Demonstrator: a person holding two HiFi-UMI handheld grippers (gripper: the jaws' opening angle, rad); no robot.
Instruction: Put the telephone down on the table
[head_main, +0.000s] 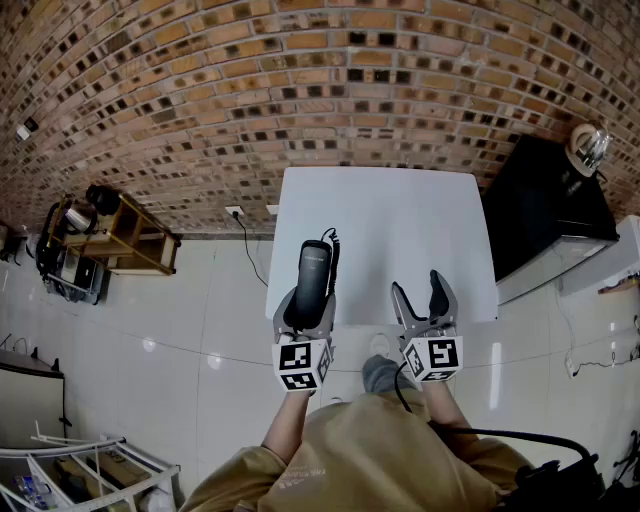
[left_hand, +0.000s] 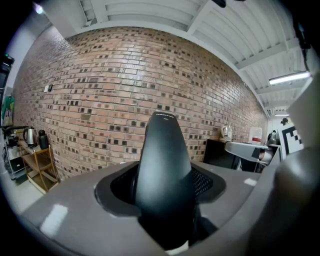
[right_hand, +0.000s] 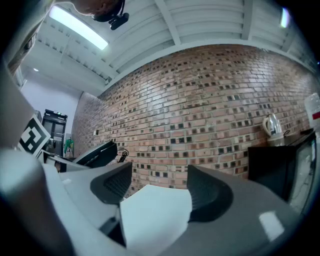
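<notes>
A black telephone handset (head_main: 313, 275) sticks forward out of my left gripper (head_main: 305, 322), whose jaws are shut on it, above the near left edge of the white table (head_main: 390, 220). In the left gripper view the handset (left_hand: 165, 170) fills the gap between the jaws and rises toward the brick wall. My right gripper (head_main: 424, 300) stands open beside it, over the table's near edge, with nothing between its jaws. In the right gripper view the white table (right_hand: 155, 215) shows between the open jaws, and the handset (right_hand: 97, 155) appears at the left.
A brick wall (head_main: 300, 90) runs behind the table. A black cabinet (head_main: 545, 210) with a kettle (head_main: 588, 145) stands to the right. A wooden shelf (head_main: 120, 235) with dark items stands at the left. A cable (head_main: 248, 245) hangs from a wall socket.
</notes>
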